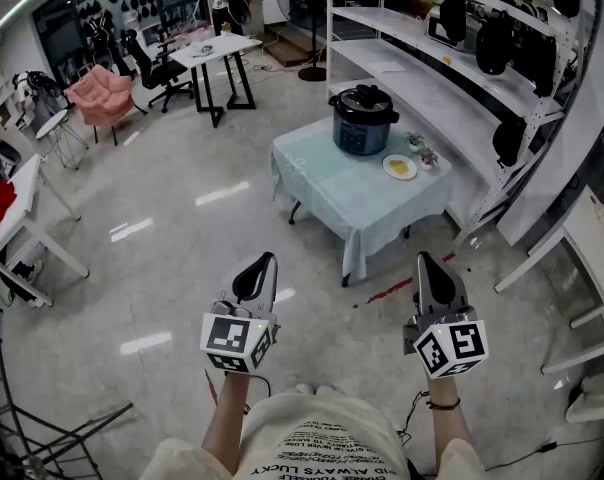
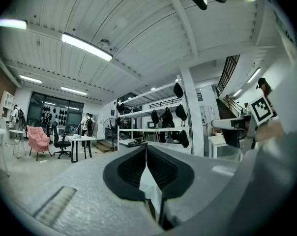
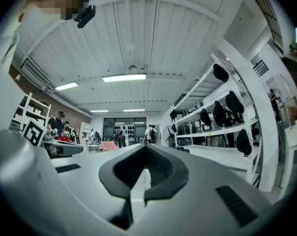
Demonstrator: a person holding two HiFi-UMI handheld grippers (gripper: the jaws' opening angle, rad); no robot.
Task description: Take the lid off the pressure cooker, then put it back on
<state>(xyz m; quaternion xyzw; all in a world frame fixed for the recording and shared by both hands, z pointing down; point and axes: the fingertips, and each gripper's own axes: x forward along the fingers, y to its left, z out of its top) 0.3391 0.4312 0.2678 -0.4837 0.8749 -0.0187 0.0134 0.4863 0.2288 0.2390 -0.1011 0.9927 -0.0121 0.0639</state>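
The dark pressure cooker [image 1: 363, 120] stands with its lid [image 1: 362, 99] on, at the far side of a small table under a pale cloth [image 1: 334, 185]. Both grippers are held out over the floor, well short of that table. My left gripper [image 1: 259, 266] is shut with nothing between its jaws. My right gripper [image 1: 428, 262] is also shut and empty. The left gripper view shows shut jaws [image 2: 147, 146] aimed level at the room. In the right gripper view the shut jaws [image 3: 144, 148] point slightly upward; the cooker does not show there.
A small plate [image 1: 399, 166] and a little potted plant [image 1: 423, 154] sit on the table right of the cooker. White shelving [image 1: 452, 88] runs behind it. A red mark [image 1: 390, 290] lies on the floor. A desk [image 1: 210, 50], chairs and a pink armchair [image 1: 100, 96] stand far left.
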